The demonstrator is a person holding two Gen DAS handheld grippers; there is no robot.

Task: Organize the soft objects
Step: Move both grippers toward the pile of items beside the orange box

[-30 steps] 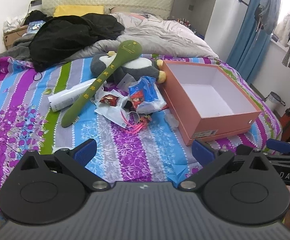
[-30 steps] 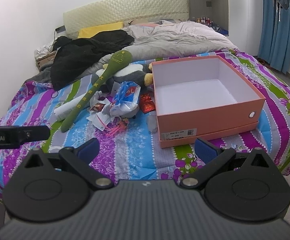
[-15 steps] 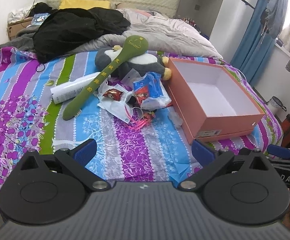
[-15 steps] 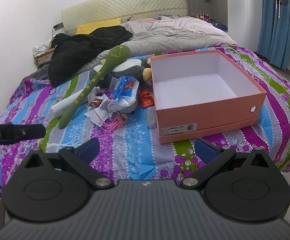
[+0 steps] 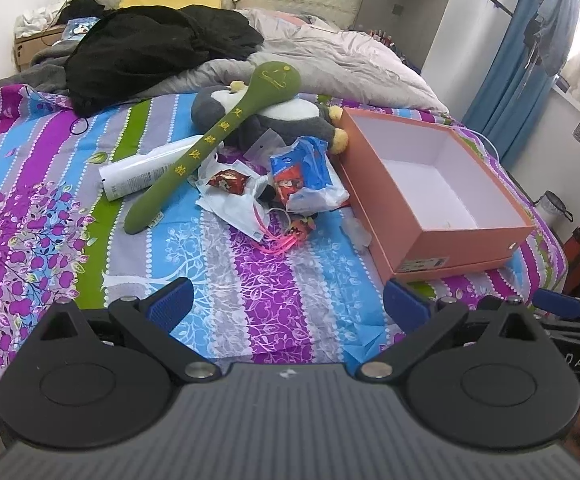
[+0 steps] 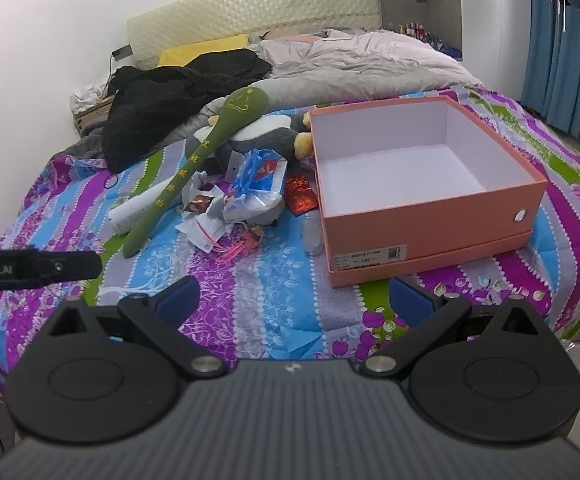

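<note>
Both grippers, the left gripper (image 5: 286,302) and the right gripper (image 6: 295,294), are hovering level before the orange box (image 6: 429,184), jaws wide, holding nothing; the green plush mallet (image 5: 218,144) and penguin plush (image 5: 290,116) are lying left of it.

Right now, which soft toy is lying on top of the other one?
The long green plush stick with yellow writing. Its round head rests across the grey-and-white stuffed penguin underneath.

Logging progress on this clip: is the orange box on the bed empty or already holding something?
Empty. The orange box has no lid on, and its white floor and walls show bare in both wrist views.
</note>
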